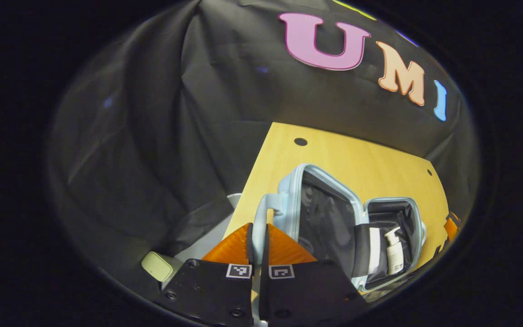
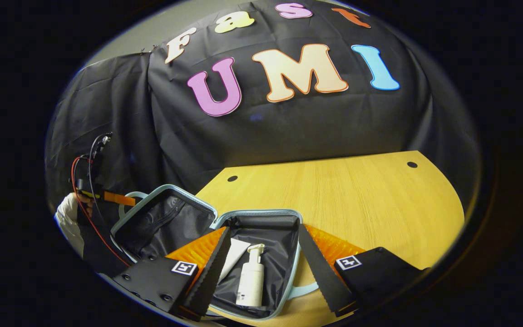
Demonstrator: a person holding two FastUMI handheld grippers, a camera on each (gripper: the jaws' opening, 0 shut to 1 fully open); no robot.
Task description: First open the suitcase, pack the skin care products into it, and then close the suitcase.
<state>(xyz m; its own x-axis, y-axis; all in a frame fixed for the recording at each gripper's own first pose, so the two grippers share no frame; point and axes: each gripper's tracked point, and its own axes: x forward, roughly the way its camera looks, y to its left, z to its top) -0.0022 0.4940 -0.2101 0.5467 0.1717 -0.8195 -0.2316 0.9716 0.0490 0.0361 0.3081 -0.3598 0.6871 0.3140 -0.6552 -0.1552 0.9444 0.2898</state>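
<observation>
The suitcase (image 2: pixel 207 227) lies open on the wooden surface (image 2: pixel 357 200), pale blue shell, dark lining, both halves spread flat. In the right-hand half rest a white pump bottle (image 2: pixel 251 277) and a white tube (image 2: pixel 234 254) side by side, so the packing looks done and the closing is the step in hand.

The left hand-held gripper (image 1: pixel 258 245) has its orange fingers pinched together on the light blue handle (image 1: pixel 261 213) at the rim of the lid half. In the right gripper view that same tool shows far off to the left, held by a gloved hand (image 2: pixel 68 211) at the suitcase's left edge. The right hand-held gripper (image 2: pixel 261 268) hovers above the packed half, fingers spread wide apart, holding nothing, bottle framed between them.

To do this well, I'd say: keep the pinch on the handle firm and swing the lid in an arc over its hinge, up and across to the right, not dragging it sideways, or the whole case slides on the smooth wood. The free gripper could brace the packed half's near rim, then clear out before the lid lands. Watch the pump head; it's the tallest thing in there and could catch the lid lining.
</observation>
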